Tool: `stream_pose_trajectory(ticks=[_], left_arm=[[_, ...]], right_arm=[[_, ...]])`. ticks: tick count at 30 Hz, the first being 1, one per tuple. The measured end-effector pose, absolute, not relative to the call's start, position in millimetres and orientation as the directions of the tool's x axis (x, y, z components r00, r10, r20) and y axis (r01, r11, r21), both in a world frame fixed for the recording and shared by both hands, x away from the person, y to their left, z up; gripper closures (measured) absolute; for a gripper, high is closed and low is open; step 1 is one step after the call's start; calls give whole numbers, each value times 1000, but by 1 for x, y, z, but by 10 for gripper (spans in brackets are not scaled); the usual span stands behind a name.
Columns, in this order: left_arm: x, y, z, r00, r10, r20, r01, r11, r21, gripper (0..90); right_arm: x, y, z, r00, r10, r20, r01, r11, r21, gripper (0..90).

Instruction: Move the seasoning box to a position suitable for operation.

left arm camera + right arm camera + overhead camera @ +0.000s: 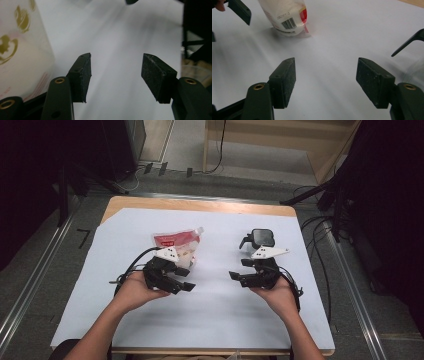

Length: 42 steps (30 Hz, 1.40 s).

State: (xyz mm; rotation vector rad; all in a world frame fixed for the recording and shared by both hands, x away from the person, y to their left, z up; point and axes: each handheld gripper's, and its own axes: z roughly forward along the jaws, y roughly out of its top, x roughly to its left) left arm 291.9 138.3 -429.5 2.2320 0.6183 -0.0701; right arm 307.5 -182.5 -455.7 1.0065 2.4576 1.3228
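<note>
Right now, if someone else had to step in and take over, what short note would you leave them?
Left tongs: open, holding nothing, just in front of the pouch.
Right tongs: open, holding nothing, in front of the black-lidded container.
Both things sit on the white sheet, pouch left, container right, apart from each other.
Done: nothing gripped yet.
Left: probably grasp each thing; the pouch's spout looks shut.

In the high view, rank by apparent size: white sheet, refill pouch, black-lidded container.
1. white sheet, by far the largest.
2. refill pouch, partly hidden behind the left gripper.
3. black-lidded container, smallest.
</note>
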Motion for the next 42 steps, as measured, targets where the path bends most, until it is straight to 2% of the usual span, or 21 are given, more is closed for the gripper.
stream_pose_trajectory(ticks=[3, 10, 21, 29, 33, 37, 42], left_arm=[[289, 138, -425, 884, 399, -246, 441, -533, 722, 416], [286, 137, -425, 891, 409, -195, 420, -585, 693, 415], [285, 136, -425, 893, 405, -195, 416, -578, 702, 402], [282, 138, -425, 891, 410, -194, 419, -581, 697, 403], [281, 140, -426, 886, 421, -196, 430, -585, 687, 405], [279, 141, -426, 883, 429, -190, 433, -588, 683, 406], [278, 142, -427, 884, 429, -189, 433, -592, 680, 407]], right_arm=[[307, -184, -455, -749, 643, 157, 486, 373, 790, 329], [309, -198, -450, -719, 680, 142, 494, 357, 792, 349], [316, -230, -448, -576, 805, 144, 536, 240, 809, 325], [326, -246, -454, -482, 855, 192, 572, 141, 808, 331], [334, -248, -457, -434, 879, 199, 591, 111, 799, 243], [340, -245, -460, -398, 903, 164, 594, 117, 796, 133], [349, -242, -465, -344, 922, 180, 594, 65, 802, 89]])
